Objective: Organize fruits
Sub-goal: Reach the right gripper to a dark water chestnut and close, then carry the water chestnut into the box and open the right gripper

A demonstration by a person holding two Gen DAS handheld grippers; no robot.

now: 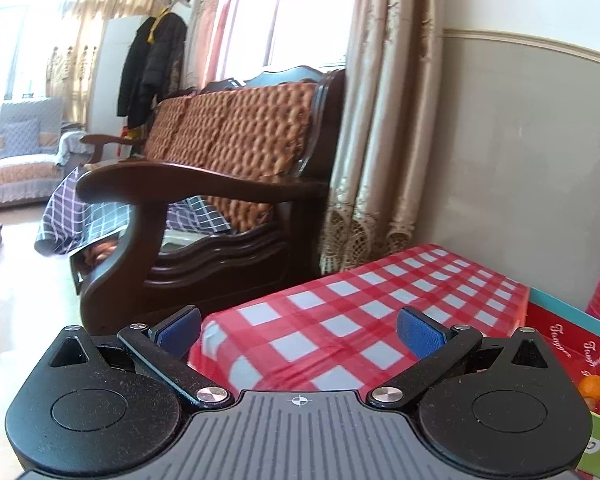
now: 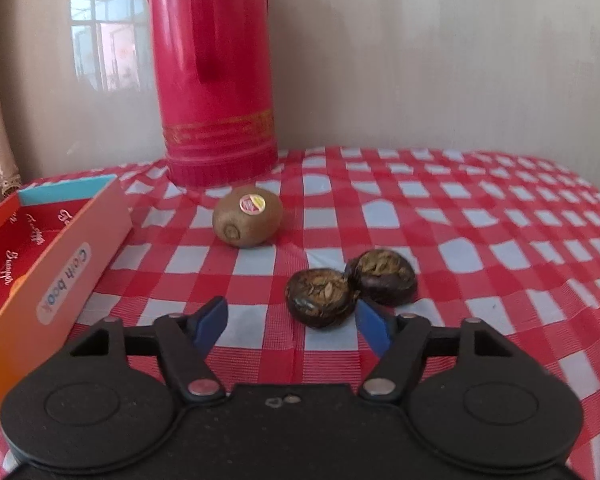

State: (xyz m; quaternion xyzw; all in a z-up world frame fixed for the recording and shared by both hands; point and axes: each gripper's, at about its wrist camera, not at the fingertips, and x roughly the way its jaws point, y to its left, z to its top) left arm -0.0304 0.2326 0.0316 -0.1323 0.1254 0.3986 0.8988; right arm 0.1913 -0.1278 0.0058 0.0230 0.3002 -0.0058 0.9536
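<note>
Clearly the step in hand is a pickup: two dark round fruits, the near one (image 2: 320,298) and the far one (image 2: 384,278), lie touching each other on the red checked tablecloth (image 2: 500,240), and the right gripper (image 2: 292,322) hangs just short of them with its blue pads partway apart and nothing between them. A kiwi (image 2: 248,216) with a sticker sits farther back and to the left, near the red flask (image 2: 216,80) by the wall. An open box (image 2: 56,264) on the left looks like the place for the fruit, so the next move probably calls for easing forward around the near dark fruit without nudging its neighbour. What kind of fruit the dark ones are is hard to tell. The box's inside is mostly cut off; an orange shape (image 1: 592,386) shows in it from the left wrist view. The left gripper (image 1: 300,334) stands wide and empty over the table's left end.
</note>
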